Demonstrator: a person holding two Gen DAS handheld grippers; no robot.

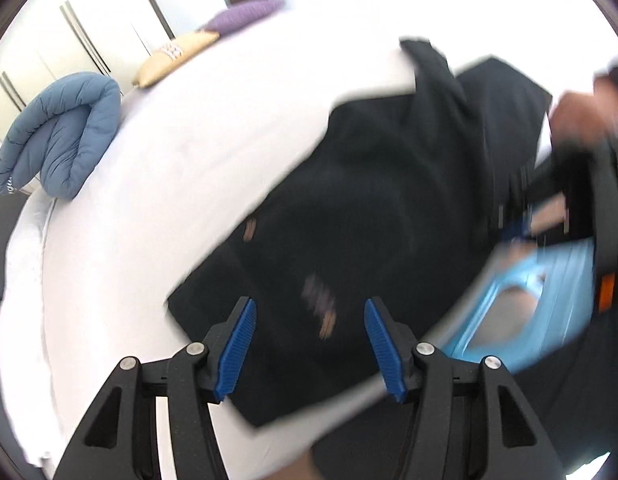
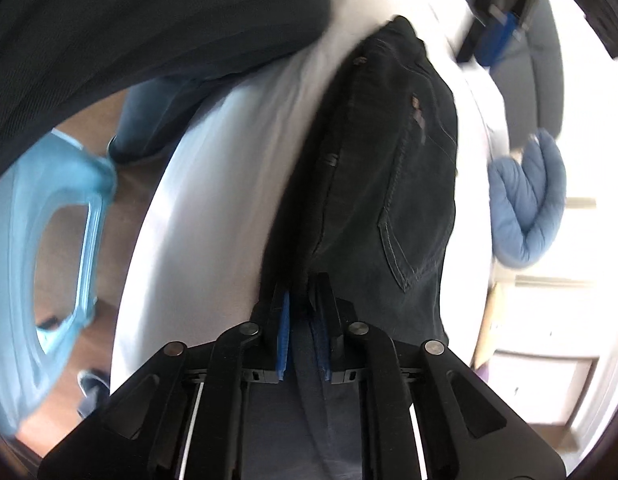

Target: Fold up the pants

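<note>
Lying folded on the white bed (image 1: 157, 168), the black pants (image 1: 349, 208) stretch as a dark slab from near the left gripper (image 1: 309, 340) toward the far right, their edges smeared by blur. That gripper hangs over the near end of the fabric with its jaws apart, the 2 blue pads (image 1: 237, 348) clear of the cloth and nothing between them.

From the right wrist view, the pants (image 2: 389, 152) show a stitched back pocket and a seam running up the middle. The right gripper (image 2: 303, 332) sits at their near edge with its jaws almost together; dark fabric runs into the narrow gap, but whether the pads press on it I cannot tell.

A folded blue quilt (image 1: 61, 136) rests at the far edge of the bed, with a tan pillow (image 1: 173, 60) and a purple pillow (image 1: 245, 14) beyond it. A light blue plastic stool (image 2: 41, 272) stands on the wooden floor (image 2: 141, 184) beside the bed. A person's hand (image 1: 581, 116) grips the right tool at the frame's right side.
</note>
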